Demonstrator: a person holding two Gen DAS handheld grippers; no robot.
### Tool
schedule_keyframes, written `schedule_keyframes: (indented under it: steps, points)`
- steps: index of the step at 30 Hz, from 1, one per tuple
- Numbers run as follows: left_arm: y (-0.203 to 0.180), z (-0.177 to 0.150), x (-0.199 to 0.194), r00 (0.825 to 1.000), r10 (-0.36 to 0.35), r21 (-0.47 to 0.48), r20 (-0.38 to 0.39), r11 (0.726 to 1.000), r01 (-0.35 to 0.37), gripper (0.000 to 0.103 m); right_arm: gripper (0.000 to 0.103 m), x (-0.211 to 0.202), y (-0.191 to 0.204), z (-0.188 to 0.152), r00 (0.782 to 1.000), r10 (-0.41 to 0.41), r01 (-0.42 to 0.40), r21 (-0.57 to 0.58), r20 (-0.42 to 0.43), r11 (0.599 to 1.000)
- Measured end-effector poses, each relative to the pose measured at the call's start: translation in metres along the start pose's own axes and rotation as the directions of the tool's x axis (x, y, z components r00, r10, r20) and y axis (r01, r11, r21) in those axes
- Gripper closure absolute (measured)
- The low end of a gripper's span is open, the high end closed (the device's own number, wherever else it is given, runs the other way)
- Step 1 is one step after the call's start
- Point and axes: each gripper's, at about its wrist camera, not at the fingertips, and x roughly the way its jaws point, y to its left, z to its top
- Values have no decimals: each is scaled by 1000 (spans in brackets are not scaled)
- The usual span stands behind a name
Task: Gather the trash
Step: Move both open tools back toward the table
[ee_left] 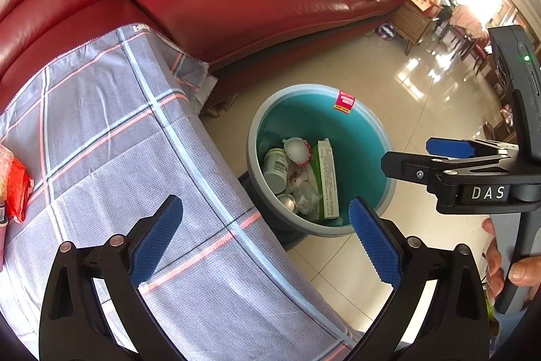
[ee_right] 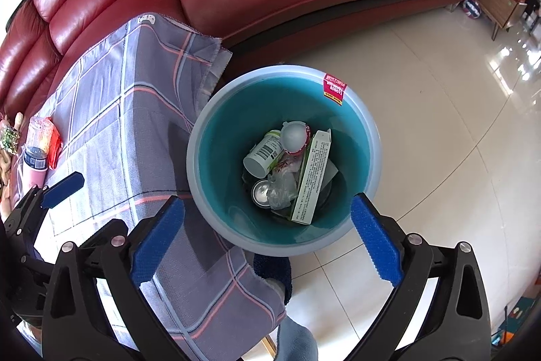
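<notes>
**Remaining trash lay left of both grippers**

While your right gripper (ee_right: 267,242) hung over the bin (ee_right: 367,124) with jaws wide and nothing between them, the uncollected red wrapper (ee_left: 18,188) lay far left on the plaid cloth (ee_left: 111,131). Your left gripper (ee_left: 267,242), likewise wide and empty, stood nearer to it. The carton (ee_right: 311,178) and can (ee_right: 261,192) already lay inside the bin.

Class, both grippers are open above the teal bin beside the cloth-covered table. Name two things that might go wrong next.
1. The tall white and green carton leans against the round teal plastic bin's wall; further trash may catch on it.
2. The orange wrapper lies on the grey checked tablecloth; the left gripper could snag the loose cloth.
</notes>
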Motion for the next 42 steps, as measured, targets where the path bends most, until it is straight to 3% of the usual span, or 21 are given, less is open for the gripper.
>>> schedule_keyframes:
  steps: [9, 19, 31, 36, 42]
  points:
    - [15, -14, -22, 999, 8, -31, 32, 999, -7, 4, 8, -11, 24, -9, 1000, 3, -3, -24, 2, 1000]
    - [50, -34, -51, 997, 30, -93, 65, 995, -24, 4, 8, -14, 79, -14, 1000, 27, -27, -90, -4, 996]
    - [129, -78, -90, 991, 98, -242, 89, 967, -74, 4, 8, 0, 186, -23, 995, 79, -90, -226, -56, 970]
    - [171, -98, -107, 984, 155, -284, 84, 951, -126, 4, 8, 5, 227, -28, 993, 92, -110, -281, -75, 953]
    - [227, -119, -127, 964, 261, -330, 55, 916, -229, 4, 8, 13, 268, -29, 991, 86, -114, -334, -98, 936]
